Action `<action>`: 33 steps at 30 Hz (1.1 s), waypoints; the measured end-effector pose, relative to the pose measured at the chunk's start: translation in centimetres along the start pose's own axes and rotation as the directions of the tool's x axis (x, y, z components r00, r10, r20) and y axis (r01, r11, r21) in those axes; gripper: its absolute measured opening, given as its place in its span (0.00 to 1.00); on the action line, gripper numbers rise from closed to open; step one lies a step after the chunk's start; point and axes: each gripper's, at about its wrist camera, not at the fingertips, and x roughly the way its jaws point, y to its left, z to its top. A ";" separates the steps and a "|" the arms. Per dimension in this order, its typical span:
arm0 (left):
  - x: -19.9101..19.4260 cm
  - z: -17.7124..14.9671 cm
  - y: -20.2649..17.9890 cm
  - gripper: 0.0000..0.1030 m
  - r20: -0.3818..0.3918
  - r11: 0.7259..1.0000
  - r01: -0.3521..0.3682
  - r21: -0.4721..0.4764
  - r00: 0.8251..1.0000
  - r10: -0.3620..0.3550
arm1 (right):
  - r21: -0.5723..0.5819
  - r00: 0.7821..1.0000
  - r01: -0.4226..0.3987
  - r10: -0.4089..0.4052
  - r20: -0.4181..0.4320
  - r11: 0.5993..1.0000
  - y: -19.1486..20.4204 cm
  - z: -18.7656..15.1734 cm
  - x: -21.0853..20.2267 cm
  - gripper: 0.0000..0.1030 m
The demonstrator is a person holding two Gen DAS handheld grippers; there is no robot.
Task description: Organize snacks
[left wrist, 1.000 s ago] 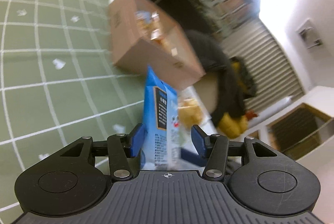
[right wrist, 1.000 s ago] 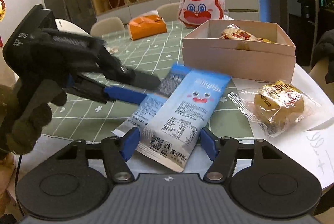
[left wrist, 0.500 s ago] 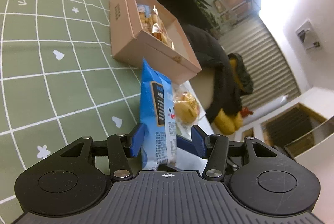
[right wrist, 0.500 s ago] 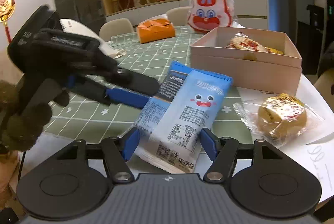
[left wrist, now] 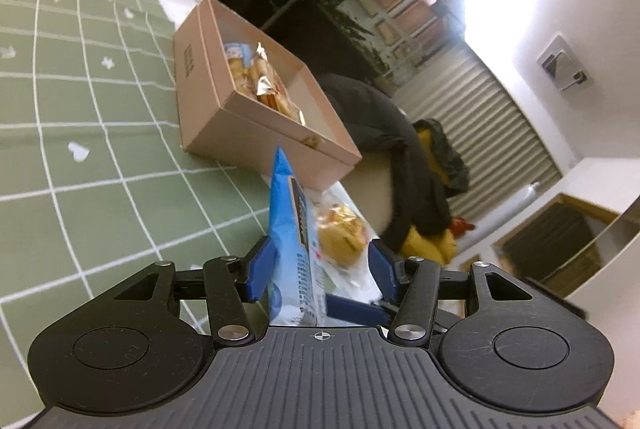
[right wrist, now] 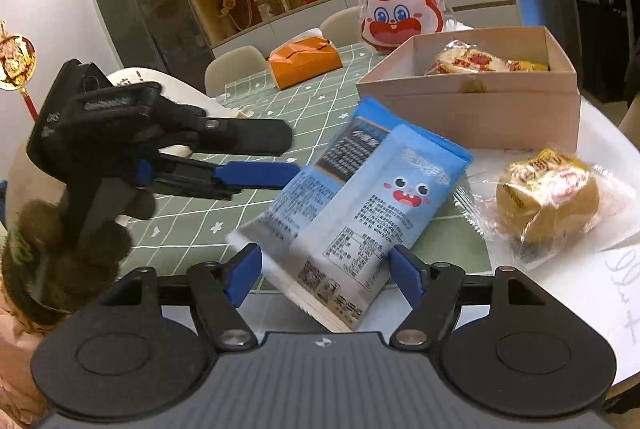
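Two light-blue snack packets (right wrist: pixel 360 197) lie overlapped on the green checked tablecloth (right wrist: pixel 192 225), the cartoon-faced one on top. My right gripper (right wrist: pixel 324 271) straddles their near ends; its jaws are opening and the pads stand just clear of the packets. My left gripper (right wrist: pixel 292 153) reaches in from the left, its fingertips at the back packet's left edge. In the left wrist view that packet (left wrist: pixel 292 229) stands edge-on between the fingers of the left gripper (left wrist: pixel 322 271), whose jaws are opening, with a gap on the right side. The open pink box (right wrist: pixel 480 117) holds wrapped snacks.
A wrapped yellow bun (right wrist: pixel 548 197) lies right of the packets on white paper (right wrist: pixel 600 269). A rabbit-faced bag (right wrist: pixel 400 13) and an orange bag (right wrist: pixel 304 63) sit further back. A dark jacket (left wrist: pixel 400 149) hangs past the table's right edge.
Both grippers' jaws have widened a little. The packets now sit looser between the right fingers. The left wrist view has rolled slightly, showing more of the box's inside.
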 end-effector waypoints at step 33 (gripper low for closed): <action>0.1 -1.1 -4.0 0.34 -0.206 0.981 -0.182 -0.065 0.965 0.165 | -0.089 0.998 -0.051 0.054 0.038 0.995 0.1 -2.1 -2.8 0.84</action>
